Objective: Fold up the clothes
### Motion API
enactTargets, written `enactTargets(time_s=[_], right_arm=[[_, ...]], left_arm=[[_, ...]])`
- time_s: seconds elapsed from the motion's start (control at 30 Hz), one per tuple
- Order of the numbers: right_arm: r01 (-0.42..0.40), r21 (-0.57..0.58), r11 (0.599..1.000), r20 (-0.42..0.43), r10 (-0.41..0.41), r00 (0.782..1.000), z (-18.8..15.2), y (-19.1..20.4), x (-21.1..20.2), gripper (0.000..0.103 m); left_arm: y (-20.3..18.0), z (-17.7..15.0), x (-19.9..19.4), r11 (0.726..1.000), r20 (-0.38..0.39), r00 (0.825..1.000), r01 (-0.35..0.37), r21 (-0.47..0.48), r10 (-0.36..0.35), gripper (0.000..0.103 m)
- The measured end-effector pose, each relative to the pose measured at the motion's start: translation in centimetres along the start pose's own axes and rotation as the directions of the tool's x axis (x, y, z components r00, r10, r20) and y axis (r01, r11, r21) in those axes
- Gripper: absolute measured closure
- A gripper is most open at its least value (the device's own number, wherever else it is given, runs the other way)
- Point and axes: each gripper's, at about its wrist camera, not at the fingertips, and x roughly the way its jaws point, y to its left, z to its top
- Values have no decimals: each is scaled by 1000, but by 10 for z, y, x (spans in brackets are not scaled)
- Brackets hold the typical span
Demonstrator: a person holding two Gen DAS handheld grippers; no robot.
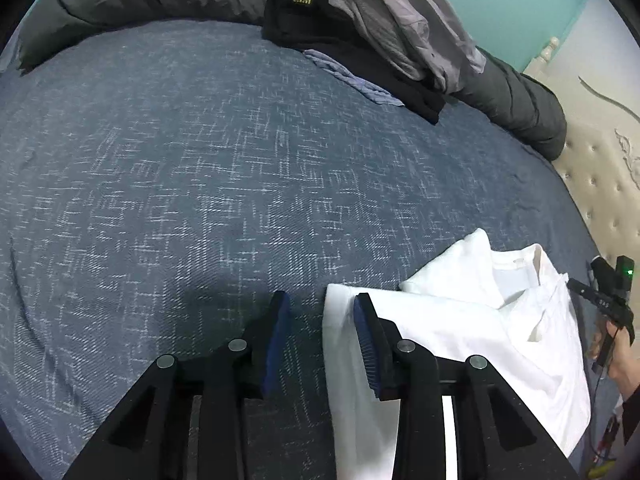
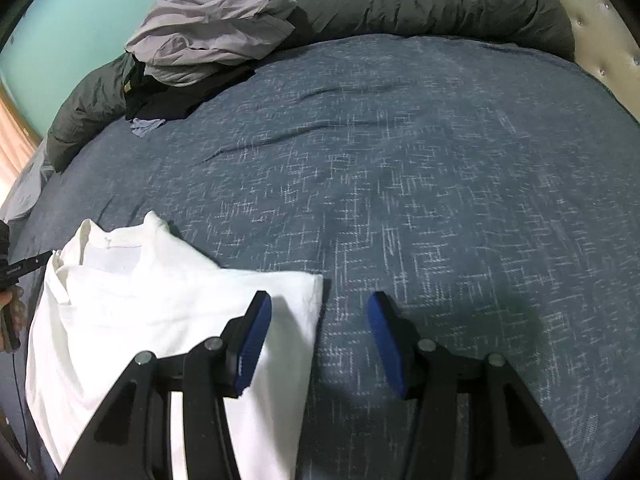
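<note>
A white shirt (image 1: 460, 328) lies partly folded on the blue bedspread (image 1: 200, 160), collar away from me. My left gripper (image 1: 322, 300) is open, hovering at the shirt's left edge, its right finger over the white cloth and its left finger over the bedspread. In the right wrist view the same white shirt (image 2: 140, 304) lies at lower left. My right gripper (image 2: 319, 298) stands open at the shirt's right edge, with its left finger above the cloth. Nothing is held between either pair of pads.
A pile of unfolded clothes (image 1: 360, 32), lilac, grey and black, sits at the far side of the bed (image 2: 208, 32). A rolled grey duvet (image 2: 420, 4) lines the back. A cream tufted headboard (image 1: 600, 184) is to the right. A hand (image 1: 624, 356) holds the other gripper.
</note>
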Motion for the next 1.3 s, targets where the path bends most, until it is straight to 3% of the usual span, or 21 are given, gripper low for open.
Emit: enactTargets(time_s=[0.07, 0.1, 0.13, 0.2, 0.23, 0.27, 0.4, 0.63, 0.7, 1.07, 1.3], right_arm=[[-17, -8, 1000, 3, 17, 1000, 1, 3, 4, 52], [-27, -15, 1000, 3, 27, 1000, 2, 5, 7, 61], [-28, -27, 999, 3, 28, 1000, 0, 7, 6, 79], [-12, -69, 998, 5, 12, 1000, 0, 15, 7, 92], [-5, -86, 996, 7, 6, 1000, -1, 19, 7, 97], [-6, -91, 996, 15, 8, 1000, 0, 21, 4, 97], [-2, -84, 996, 86, 10, 996, 3, 20, -16, 99], [-23, -11, 1000, 247, 25, 969, 8, 1, -70, 99], [-29, 7, 1000, 256, 26, 966, 10, -3, -75, 99], [15, 54, 998, 158, -23, 987, 25, -13, -36, 99], [47, 81, 996, 61, -53, 997, 12, -19, -1, 99]], left_arm=[[0, 0, 1, 1000, -2, 1000, 9, 5, -9, 66], [0, 0, 2, 1000, -3, 1000, 13, 8, -13, 67], [0, -1, 2, 1000, -4, 1000, 16, 9, -16, 67], [1, -2, 3, 1000, -5, 1000, 20, 6, -20, 72], [0, -2, 3, 1000, -4, 1000, 22, 8, -22, 85], [-1, -2, 1, 1000, -3, 1000, 24, 12, -24, 100], [-7, -2, -10, 999, 28, 1000, 7, 40, -8, 100], [-2, 5, -53, 1000, 103, 994, 26, 15, -27, 100], [3, 8, -62, 999, 116, 993, 37, -8, -36, 100], [6, 27, -30, 999, 72, 997, 17, -35, -15, 100], [13, 21, 3, 998, 15, 1000, -2, -62, 3, 100]])
